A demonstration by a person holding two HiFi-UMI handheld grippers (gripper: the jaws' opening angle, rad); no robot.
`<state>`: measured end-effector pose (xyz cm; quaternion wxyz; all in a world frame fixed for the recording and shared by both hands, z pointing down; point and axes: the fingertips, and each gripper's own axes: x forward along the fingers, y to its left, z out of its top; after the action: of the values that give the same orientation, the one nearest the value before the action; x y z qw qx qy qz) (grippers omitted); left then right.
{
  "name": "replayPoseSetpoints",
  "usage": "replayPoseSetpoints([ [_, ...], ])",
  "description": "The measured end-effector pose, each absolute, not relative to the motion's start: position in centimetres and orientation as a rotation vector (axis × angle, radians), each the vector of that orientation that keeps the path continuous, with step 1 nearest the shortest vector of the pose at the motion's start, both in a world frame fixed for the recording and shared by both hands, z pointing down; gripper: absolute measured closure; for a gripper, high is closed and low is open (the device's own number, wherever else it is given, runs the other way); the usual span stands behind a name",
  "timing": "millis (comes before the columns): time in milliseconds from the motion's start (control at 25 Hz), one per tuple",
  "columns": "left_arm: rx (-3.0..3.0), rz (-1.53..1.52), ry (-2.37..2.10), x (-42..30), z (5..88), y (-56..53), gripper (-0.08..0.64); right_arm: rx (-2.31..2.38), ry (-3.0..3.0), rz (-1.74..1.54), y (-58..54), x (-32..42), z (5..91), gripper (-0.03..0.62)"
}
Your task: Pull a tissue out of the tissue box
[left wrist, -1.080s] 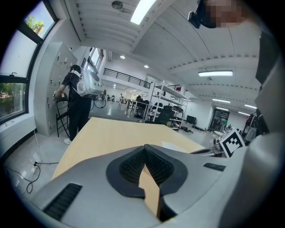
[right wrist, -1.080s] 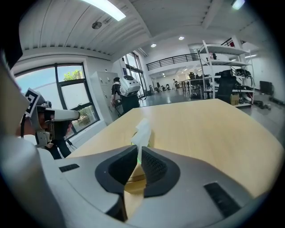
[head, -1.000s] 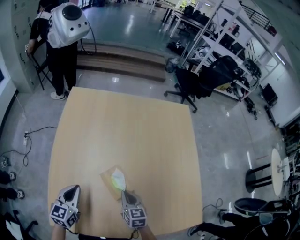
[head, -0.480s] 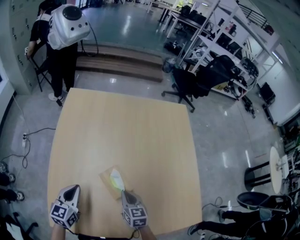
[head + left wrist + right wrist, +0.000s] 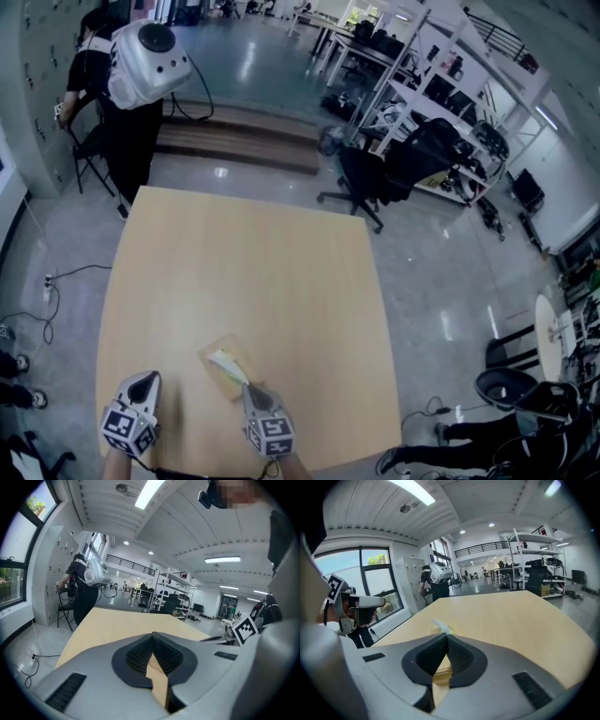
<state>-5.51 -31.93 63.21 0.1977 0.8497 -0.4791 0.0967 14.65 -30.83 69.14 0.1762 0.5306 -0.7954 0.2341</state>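
Observation:
A flat tan tissue box (image 5: 217,374) lies on the wooden table (image 5: 253,262) near its front edge. A white tissue (image 5: 230,365) stretches out of it as a narrow strip toward my right gripper (image 5: 250,385). That gripper sits just at the box's near right side and is shut on the tissue's end. In the right gripper view the tissue (image 5: 442,626) pokes up just past the closed tips of the right gripper (image 5: 447,637). My left gripper (image 5: 143,376) rests to the left of the box, apart from it. Seen in its own view, the left gripper (image 5: 153,636) is shut with nothing in it.
A person with a white backpack (image 5: 141,66) stands beyond the table's far left corner. A black office chair (image 5: 370,173) and shelving (image 5: 441,103) stand past the far right corner. The table's front edge runs just behind both grippers.
The tissue has gone from a puffed, upright tuft over the box to a flatter strip drawn toward the right gripper. Both grippers have stayed in place.

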Motion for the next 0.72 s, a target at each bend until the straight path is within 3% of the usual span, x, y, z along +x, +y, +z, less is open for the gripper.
replayPoseSetpoints([
  [720,2.426,0.191,-1.358,-5.7,60.6,-31.8,0.552,1.574,-2.276,0.552,-30.8,15.2,65.5,0.586],
])
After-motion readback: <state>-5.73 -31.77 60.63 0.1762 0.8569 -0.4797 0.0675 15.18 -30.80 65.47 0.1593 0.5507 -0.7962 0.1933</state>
